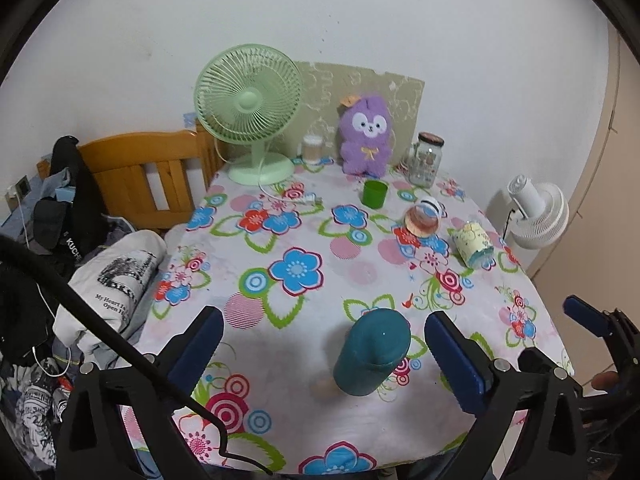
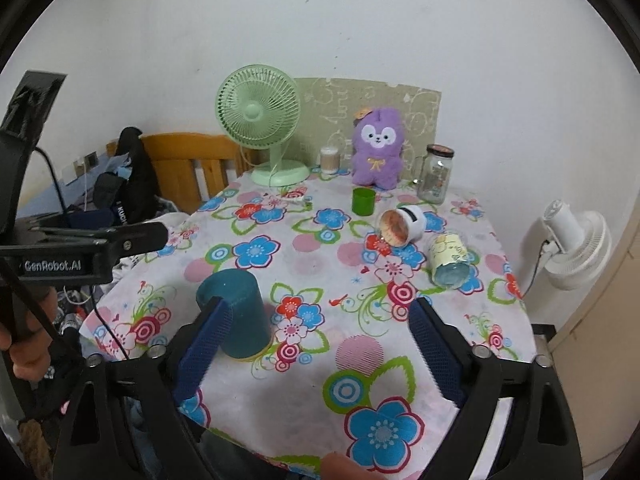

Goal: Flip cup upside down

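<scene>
Table (image 1: 248,320): covered by a white cloth printed with blue, red and pink flowers; it carries everything listed below except the white fan.
Fans: two. A green fan (image 1: 249,110) stands at the table's far left; a white fan (image 1: 536,212) stands off the table's right edge.
Plush (image 1: 366,136): one, purple, upright at the far edge against a patterned board.
Left gripper (image 1: 324,348): blue-padded fingers spread wide, holding nothing; the teal cup lies between them without touching either.
Right gripper (image 2: 320,344): fingers spread wide, holding nothing; the teal cup sits just beside its left finger.
Teal cup (image 2: 236,316): the task's thing; plain dark teal, standing mouth down near the table's front edge, closed base up.
Cups: four. Besides the teal cup, a green cup (image 1: 375,194) stands upright, contents not visible; a white cup (image 2: 402,226) lies on its side showing an orange-stained interior; a yellow cup (image 2: 448,260) lies on its side.
Jars: two. A glass jar (image 1: 426,158), lidded, contents unclear; a small jar (image 1: 313,148) holding something tan.
</scene>
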`<state>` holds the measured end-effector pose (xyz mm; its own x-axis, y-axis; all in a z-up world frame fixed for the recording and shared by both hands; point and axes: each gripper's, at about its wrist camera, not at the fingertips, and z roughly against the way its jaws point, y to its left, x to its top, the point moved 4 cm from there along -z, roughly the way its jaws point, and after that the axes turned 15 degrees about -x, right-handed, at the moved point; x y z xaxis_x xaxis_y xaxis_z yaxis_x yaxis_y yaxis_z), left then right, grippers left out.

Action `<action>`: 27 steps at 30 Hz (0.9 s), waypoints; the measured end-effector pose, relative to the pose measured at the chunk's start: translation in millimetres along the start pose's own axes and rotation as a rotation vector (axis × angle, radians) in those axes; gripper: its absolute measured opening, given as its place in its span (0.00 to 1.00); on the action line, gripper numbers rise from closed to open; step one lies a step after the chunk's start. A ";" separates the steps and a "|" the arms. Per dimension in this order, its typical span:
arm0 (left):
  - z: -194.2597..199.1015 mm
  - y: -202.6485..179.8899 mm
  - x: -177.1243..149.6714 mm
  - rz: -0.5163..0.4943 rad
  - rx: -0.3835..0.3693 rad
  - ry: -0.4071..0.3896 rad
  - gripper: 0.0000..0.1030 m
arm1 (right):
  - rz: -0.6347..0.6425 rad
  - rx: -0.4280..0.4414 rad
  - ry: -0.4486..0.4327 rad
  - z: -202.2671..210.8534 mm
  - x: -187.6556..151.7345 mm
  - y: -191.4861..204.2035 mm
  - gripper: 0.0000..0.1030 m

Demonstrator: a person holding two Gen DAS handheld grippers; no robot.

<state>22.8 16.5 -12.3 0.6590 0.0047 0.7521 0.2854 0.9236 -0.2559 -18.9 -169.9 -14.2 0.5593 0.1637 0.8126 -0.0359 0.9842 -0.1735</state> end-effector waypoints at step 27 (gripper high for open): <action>53.6 -16.4 2.1 -0.054 0.061 -0.150 1.00 | -0.072 -0.022 -0.097 59.6 24.5 -6.8 1.00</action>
<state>-17.9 21.9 26.0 0.5311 0.0072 0.8473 0.2718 0.9457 -0.1784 -54.4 -168.6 40.1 0.4769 0.0998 0.8733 0.0199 0.9921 -0.1242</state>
